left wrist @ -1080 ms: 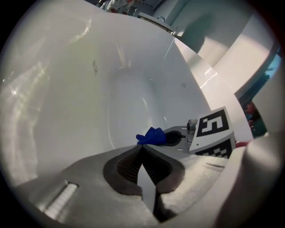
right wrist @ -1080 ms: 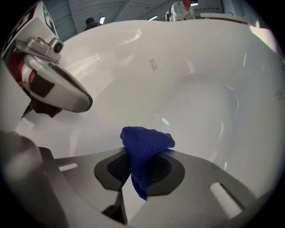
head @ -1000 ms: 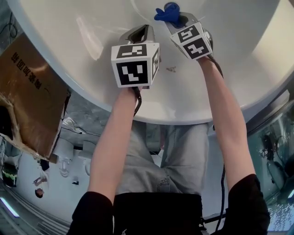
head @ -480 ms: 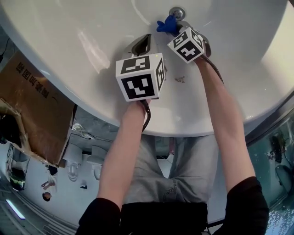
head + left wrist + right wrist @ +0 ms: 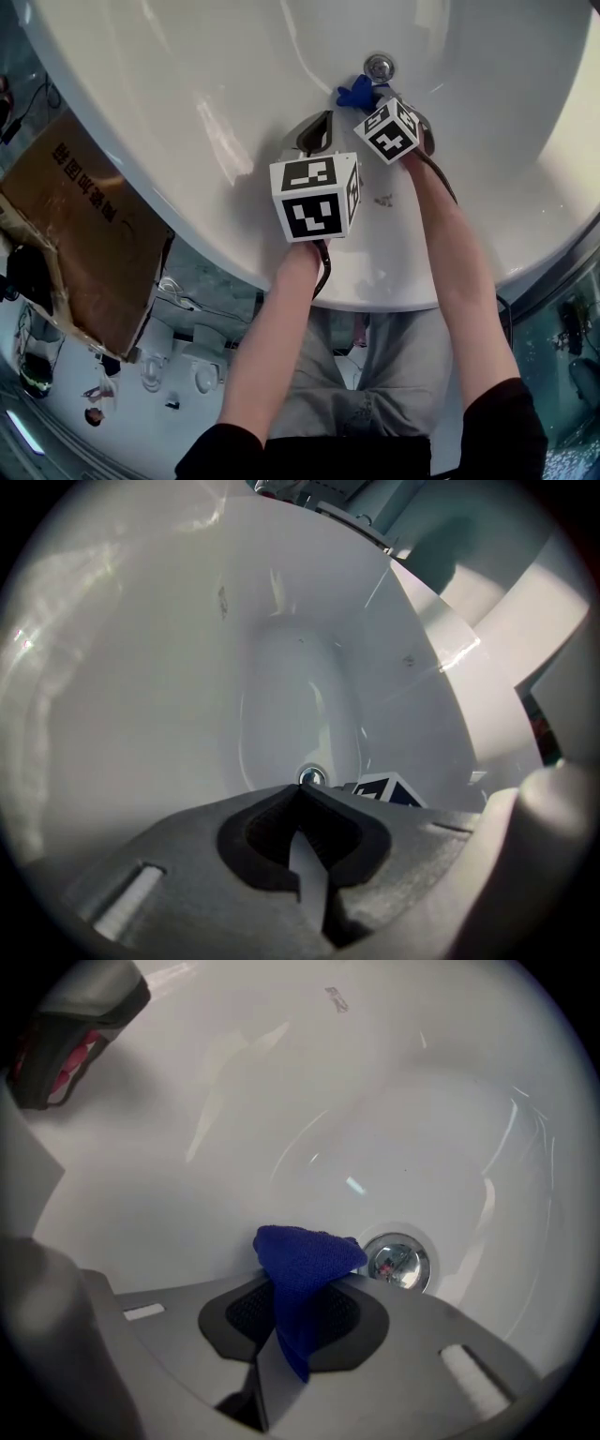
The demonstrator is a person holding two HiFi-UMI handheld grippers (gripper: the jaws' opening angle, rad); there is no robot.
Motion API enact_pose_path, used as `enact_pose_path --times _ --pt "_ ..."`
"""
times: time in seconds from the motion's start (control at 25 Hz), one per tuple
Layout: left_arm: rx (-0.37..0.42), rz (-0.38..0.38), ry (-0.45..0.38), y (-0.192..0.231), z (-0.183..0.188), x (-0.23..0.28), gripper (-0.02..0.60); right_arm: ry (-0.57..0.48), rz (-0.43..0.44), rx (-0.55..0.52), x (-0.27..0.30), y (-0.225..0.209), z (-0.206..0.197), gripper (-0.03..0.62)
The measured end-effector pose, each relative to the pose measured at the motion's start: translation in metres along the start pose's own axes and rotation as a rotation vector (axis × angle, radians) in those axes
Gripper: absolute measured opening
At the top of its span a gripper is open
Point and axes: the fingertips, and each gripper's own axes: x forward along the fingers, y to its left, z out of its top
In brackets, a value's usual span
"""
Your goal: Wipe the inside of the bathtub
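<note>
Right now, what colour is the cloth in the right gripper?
Blue; the cloth shows best in the right gripper view.

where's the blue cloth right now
The blue cloth is pinched in the shut right gripper, low in the right gripper view. It sits just left of the metal drain at the bottom of the bathtub.

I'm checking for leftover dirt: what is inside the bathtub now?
A chrome drain, a blue cloth clamped in the right gripper beside it, and small brown specks. Anything under the cloth is hidden.
</note>
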Motion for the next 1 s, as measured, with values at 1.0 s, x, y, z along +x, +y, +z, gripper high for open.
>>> enact_pose_path --times 1.0 --pt "0.001 0.054 -0.008 0.006 0.003 -0.008 0.003 0.075 0.347 -0.160 -0.041 0.077 -0.004 0.071"
